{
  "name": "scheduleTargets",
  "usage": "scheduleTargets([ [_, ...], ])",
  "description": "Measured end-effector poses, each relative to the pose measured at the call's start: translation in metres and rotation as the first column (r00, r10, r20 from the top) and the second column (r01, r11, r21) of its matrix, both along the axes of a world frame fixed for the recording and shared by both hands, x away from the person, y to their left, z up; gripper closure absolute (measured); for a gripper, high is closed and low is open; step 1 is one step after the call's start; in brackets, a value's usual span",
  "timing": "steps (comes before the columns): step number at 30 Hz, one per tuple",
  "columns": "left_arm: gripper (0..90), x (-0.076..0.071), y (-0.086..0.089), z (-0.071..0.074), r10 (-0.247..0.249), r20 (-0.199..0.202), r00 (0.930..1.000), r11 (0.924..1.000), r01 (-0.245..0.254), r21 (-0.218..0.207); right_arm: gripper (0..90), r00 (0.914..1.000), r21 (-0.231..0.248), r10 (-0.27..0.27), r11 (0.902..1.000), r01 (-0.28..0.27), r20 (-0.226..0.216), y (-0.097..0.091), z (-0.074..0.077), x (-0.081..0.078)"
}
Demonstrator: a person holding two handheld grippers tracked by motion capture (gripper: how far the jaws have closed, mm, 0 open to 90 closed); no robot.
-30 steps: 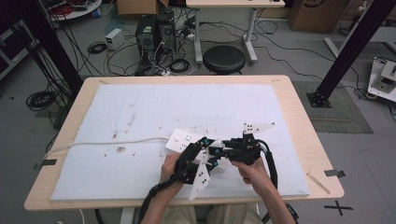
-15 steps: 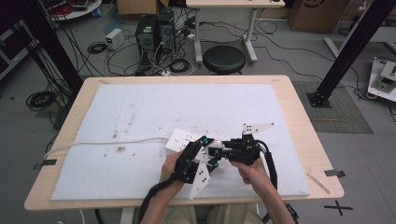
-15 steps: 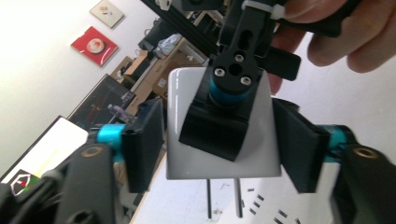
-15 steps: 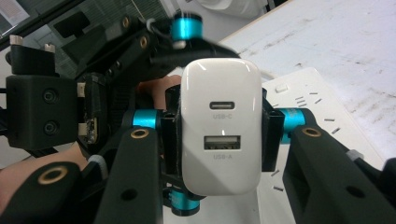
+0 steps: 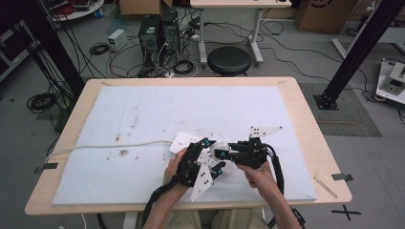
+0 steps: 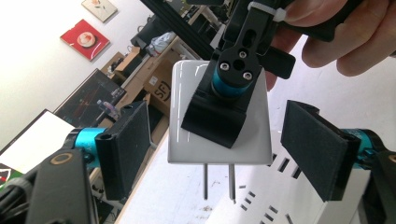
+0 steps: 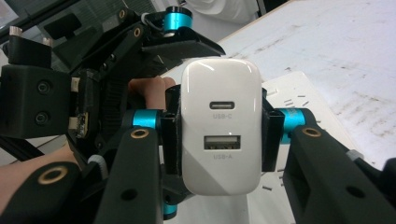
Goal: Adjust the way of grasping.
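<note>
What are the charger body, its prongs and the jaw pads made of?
Charger: glossy white plastic by its highlights. Prongs: bare grey metal, probably. Pads on the left gripper: matte black, finely textured, likely rubber or foam.

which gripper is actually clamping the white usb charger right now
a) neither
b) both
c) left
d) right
d: in the right gripper view the right gripper has its jaws pressed on both sides of the white charger, while the left gripper stands open, its jaws clear of the charger's sides.
</note>
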State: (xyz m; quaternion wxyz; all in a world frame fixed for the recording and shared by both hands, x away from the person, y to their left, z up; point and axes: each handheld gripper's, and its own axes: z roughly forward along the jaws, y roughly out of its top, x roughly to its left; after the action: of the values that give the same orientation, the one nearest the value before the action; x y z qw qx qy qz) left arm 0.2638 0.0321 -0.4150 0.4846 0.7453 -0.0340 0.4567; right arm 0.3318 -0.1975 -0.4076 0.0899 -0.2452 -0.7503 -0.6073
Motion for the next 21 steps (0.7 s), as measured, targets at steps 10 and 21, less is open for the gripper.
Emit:
scheduleTargets([
  [10,23.3,0.004,0.015,0.006,-0.027,-0.130,0.9912,0.9979,0.019,-0.061,63.0,0.9984,-0.010,-0.048,0.9988,0.048,0.031,-0.007,0.000,0.001],
  [21,23.3,0.011,0.043,0.012,-0.037,-0.301,0.9530,0.9811,-0.022,-0.192,63.0,0.9923,-0.021,-0.093,0.9953,0.095,0.082,-0.013,0.003,-0.001],
])
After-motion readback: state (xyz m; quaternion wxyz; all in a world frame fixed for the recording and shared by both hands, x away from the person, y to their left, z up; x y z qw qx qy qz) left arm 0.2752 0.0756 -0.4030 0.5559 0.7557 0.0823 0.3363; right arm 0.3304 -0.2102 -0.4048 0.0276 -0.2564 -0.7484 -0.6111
